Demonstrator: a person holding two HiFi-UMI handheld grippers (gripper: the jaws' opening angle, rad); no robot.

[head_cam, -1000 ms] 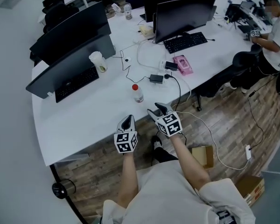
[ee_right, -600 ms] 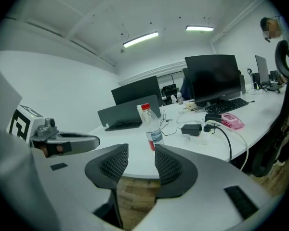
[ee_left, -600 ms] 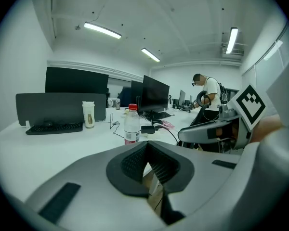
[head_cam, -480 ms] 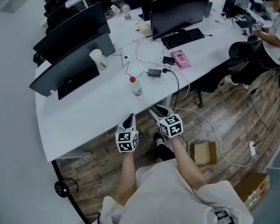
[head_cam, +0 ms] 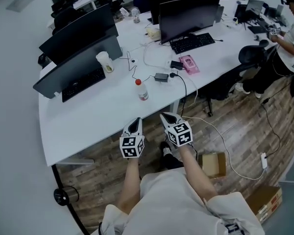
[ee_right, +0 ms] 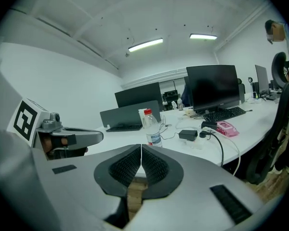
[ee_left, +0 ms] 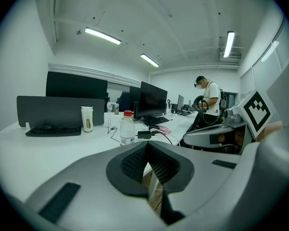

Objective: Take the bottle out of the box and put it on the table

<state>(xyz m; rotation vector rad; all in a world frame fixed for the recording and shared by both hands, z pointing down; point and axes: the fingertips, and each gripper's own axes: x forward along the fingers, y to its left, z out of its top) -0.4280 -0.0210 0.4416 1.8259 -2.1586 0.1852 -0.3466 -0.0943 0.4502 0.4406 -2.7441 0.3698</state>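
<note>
Red-capped bottle (head_cam: 141,90) upright on white table (head_cam: 88,116), left claw (head_cam: 134,123) closed, empty, right claw (head_cam: 167,116) just closed, empty.

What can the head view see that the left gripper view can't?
Only the head view shows the box on the wooden floor behind the grippers. Only the left gripper view shows the ceiling lights and the left gripper up close, its jaws shut with nothing between them. Both show the table, with the bottle and the cup standing on it.
</note>
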